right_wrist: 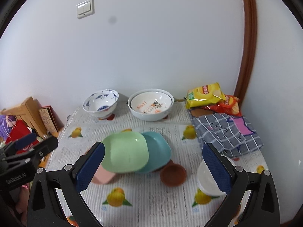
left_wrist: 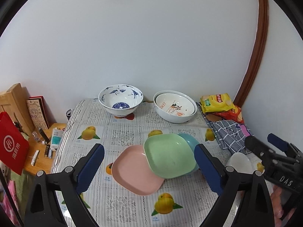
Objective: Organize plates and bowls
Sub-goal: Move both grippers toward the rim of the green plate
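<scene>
Left gripper [left_wrist: 149,168] spread wide, empty, above the bench [left_wrist: 123,132]. Right gripper [right_wrist: 153,167] spread too, empty. Just ahead between the fingers: green plate [right_wrist: 126,154] overlapping blue plate [right_wrist: 161,151] and pink plate [left_wrist: 134,170]. Farther ahead: two bowls [left_wrist: 121,100].

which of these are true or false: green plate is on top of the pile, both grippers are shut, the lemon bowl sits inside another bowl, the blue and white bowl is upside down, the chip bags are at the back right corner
1. The green plate lies on top of the pink plate and the teal plate. True.
2. Both grippers are shut. False: the left gripper and the right gripper are both open and hold nothing.
3. The lemon bowl sits inside a larger white bowl. True.
4. The blue and white bowl is upside down. False: it stands upright, opening upward.
5. The chip bags lie at the back right, by the wall. True.
</scene>
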The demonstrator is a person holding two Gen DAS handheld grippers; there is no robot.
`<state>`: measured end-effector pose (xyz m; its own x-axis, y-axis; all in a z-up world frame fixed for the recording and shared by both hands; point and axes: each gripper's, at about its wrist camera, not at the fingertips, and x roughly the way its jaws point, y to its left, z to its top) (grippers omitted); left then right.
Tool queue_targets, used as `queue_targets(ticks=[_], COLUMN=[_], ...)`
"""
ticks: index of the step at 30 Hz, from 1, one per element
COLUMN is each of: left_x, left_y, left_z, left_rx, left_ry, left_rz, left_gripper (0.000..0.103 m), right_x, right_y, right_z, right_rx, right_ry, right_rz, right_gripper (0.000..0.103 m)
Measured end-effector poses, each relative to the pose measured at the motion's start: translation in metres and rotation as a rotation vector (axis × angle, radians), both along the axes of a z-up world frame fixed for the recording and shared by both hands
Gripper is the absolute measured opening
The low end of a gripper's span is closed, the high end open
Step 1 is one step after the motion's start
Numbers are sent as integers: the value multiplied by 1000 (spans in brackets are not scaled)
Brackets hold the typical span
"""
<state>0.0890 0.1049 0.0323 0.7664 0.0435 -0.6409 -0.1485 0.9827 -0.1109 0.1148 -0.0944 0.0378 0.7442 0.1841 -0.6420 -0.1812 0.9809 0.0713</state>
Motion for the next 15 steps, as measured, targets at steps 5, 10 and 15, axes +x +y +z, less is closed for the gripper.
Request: queue_targets(ticks=[5,10,15], left_x=[27,48,63], left_y=[-2,-1,1], left_z=[-22,-51,-79], left_rx=[7,10,9], left_ry=[40,82,128], left_rz=[-5,6,8], left_gripper=[94,92,79], right_x=[28,59,76], right_y=[-5,-4,-3], right_z=[-24,-77,-121], right_rx=[77,92,101], right_ry=[28,133,206], right_rz=[-10,-29,-24], right_gripper=[100,84,72])
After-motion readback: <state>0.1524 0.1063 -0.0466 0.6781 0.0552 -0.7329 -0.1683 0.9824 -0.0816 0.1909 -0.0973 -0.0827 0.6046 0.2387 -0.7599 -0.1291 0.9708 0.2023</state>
